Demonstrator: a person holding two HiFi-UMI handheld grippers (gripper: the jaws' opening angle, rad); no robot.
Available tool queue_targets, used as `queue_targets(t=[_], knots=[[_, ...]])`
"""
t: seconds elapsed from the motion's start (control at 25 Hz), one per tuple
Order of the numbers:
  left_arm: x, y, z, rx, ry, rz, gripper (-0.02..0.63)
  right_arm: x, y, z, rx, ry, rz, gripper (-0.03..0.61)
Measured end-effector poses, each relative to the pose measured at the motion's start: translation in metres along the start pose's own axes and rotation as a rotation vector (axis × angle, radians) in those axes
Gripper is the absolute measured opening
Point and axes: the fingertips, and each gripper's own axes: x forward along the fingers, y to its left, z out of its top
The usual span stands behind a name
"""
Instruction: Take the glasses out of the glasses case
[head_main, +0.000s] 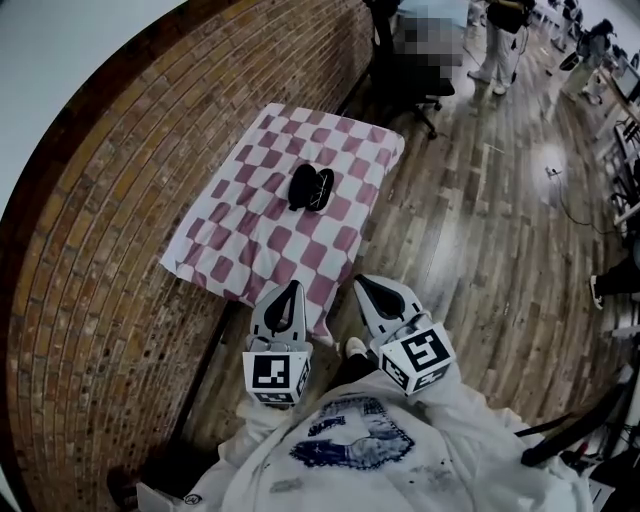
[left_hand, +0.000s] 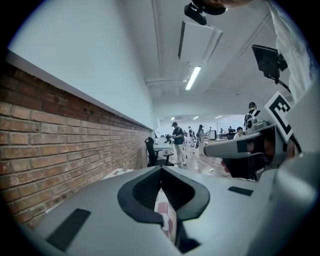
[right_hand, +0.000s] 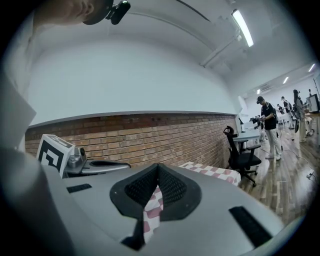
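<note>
A black glasses case (head_main: 311, 187) lies near the middle of a small table covered by a pink-and-white checked cloth (head_main: 262, 240). Whether its lid is up is too small to tell, and no glasses show. My left gripper (head_main: 293, 286) and right gripper (head_main: 359, 281) hover side by side just short of the table's near edge, both pointing toward the case and well short of it. Each is shut with nothing between its jaws. In the left gripper view the jaws (left_hand: 161, 170) meet at the tips. The right gripper view shows its jaws (right_hand: 158, 166) likewise closed.
A curved brick wall (head_main: 110, 200) runs along the table's left side. A black office chair (head_main: 415, 70) stands beyond the table's far end, with people (head_main: 500, 35) farther back on the wooden floor (head_main: 480, 230).
</note>
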Motion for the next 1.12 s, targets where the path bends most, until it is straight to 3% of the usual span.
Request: queue_targets(t=[0.48,1.12], knots=[[0.091,0.020,0.003,-0.001,0.021,0.012,0.009,0.059,-0.075,0.003,0.040,0.015,-0.005,0.014],[0.130,0.041,-0.008,-0.005,0.048,0.015,0.009,0.091,-0.096,-0.003,0.063,0.032,-0.009,0.014]])
